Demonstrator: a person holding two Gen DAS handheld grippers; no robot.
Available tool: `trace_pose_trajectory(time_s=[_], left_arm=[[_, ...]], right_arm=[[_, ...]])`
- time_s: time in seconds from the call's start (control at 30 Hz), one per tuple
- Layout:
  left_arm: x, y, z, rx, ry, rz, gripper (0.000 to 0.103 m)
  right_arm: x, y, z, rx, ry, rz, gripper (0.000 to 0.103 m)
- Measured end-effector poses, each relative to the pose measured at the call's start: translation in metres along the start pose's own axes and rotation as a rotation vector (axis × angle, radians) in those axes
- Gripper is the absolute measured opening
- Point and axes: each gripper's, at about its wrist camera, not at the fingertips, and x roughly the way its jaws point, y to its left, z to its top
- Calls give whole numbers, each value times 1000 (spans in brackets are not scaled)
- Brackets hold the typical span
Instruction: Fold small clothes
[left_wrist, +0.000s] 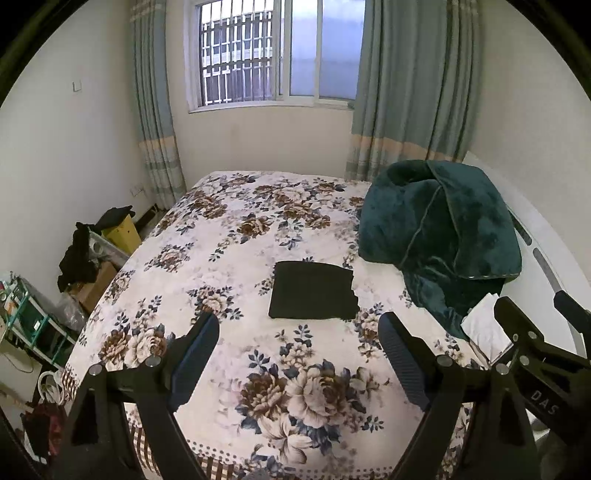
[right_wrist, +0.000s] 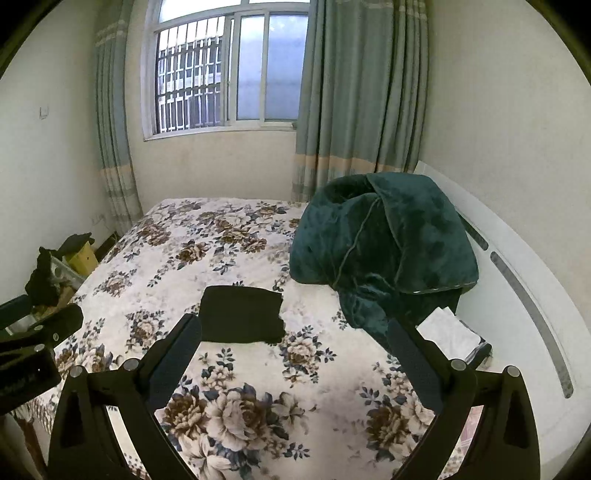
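Black folded cloth rectangle (left_wrist: 313, 291) lies flat beside the dark green plush blanket (left_wrist: 439, 225), straight ahead of both empty, spread-jawed grippers, left gripper (left_wrist: 297, 350) and right gripper (right_wrist: 295, 347), about equally near, long axis crosswise.

Black gripper frames, silver screws, ribbed dark-blue fingers (left_wrist: 194, 354), white "DAS" lettering.

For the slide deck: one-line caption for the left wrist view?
Open left gripper above floral bed, facing folded black garment beside green blanket.
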Motion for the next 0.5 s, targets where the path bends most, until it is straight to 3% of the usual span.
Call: trace_pose_trajectory(time_s=[0.07, 0.1, 0.13, 0.5], left_arm=[[-1, 0, -1, 0, 5, 0, 90], [-1, 1, -1, -5, 8, 1, 99], [-3, 1, -2, -12, 7, 2, 101], [-11, 3, -6, -21, -6, 32, 101]], right_arm=[[-3, 0, -1, -2, 6, 1, 102], [-1, -1, -1, -2, 9, 4, 102], [-2, -2, -1, -1, 9, 5, 102], [-7, -2, 1, -26, -1, 13, 103]])
